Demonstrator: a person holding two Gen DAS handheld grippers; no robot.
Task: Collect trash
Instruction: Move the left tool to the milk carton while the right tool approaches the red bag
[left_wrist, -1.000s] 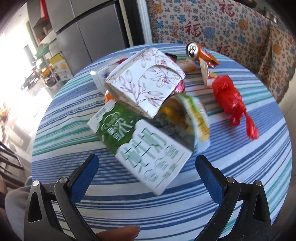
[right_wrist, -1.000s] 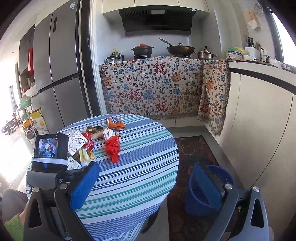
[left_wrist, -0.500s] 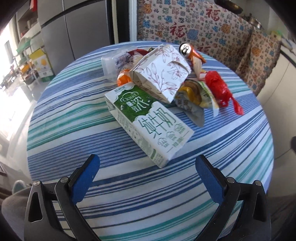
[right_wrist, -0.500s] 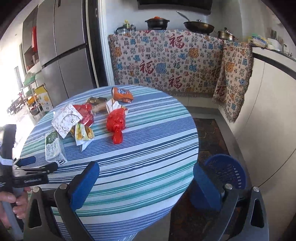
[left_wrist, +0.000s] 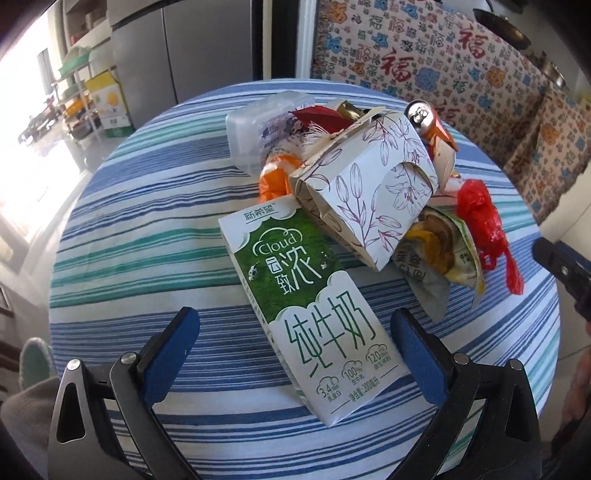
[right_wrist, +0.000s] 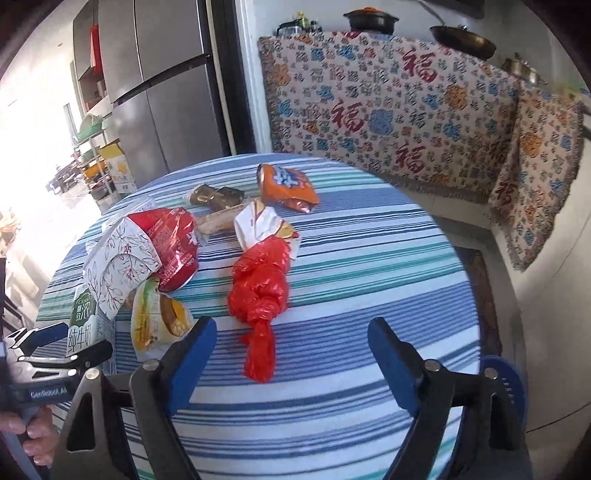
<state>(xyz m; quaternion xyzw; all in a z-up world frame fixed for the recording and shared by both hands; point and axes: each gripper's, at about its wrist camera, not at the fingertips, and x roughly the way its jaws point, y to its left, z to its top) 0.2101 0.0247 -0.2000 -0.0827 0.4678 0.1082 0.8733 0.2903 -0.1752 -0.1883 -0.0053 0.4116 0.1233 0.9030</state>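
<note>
Lying flat on the striped tabletop (left_wrist: 110, 229), the milk carton (left_wrist: 310, 295) reaches between the left tongs (left_wrist: 295, 354), which gape wide without touching it. A flowered box (left_wrist: 369, 184) behind the carton overlaps its far end. Right tongs (right_wrist: 291, 354) are closing, nothing between them, the red bag (right_wrist: 260, 288) just ahead.
</note>
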